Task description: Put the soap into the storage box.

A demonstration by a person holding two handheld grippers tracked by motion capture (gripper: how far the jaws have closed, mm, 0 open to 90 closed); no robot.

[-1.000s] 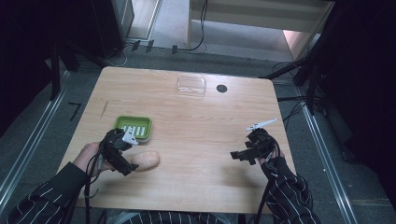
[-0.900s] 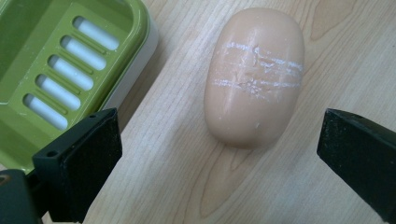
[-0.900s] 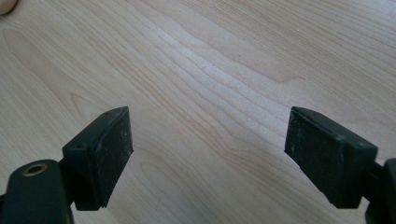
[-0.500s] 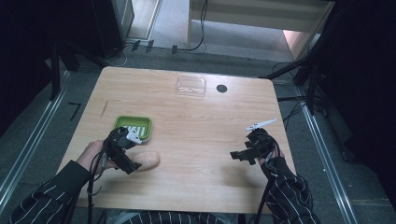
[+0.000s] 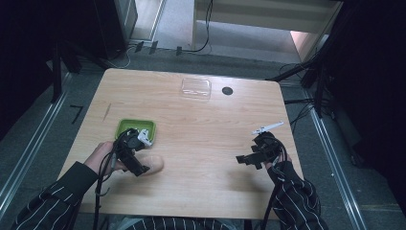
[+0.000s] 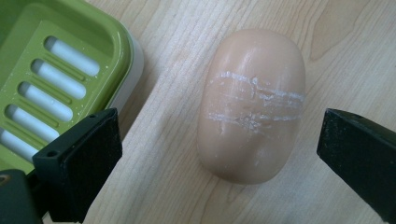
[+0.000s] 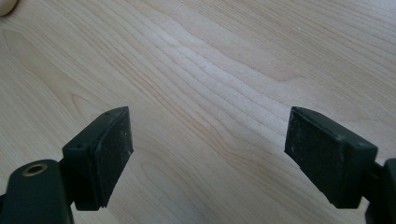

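I see one soap bar (image 6: 252,105) mid-frame on the table (image 5: 201,124), my left gripper (image 6: 219,154) spread wide around it, apparently untouched; one green dish (image 6: 56,70) upper left. My right gripper (image 7: 208,158) gapes over bare wood.

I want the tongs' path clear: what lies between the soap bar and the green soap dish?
Just bare wood of the table; the left gripper view shows the soap bar and green soap dish apart.

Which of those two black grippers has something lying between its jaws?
The left gripper: a beige soap bar lies between its open jaws. The right gripper has bare table between its own.
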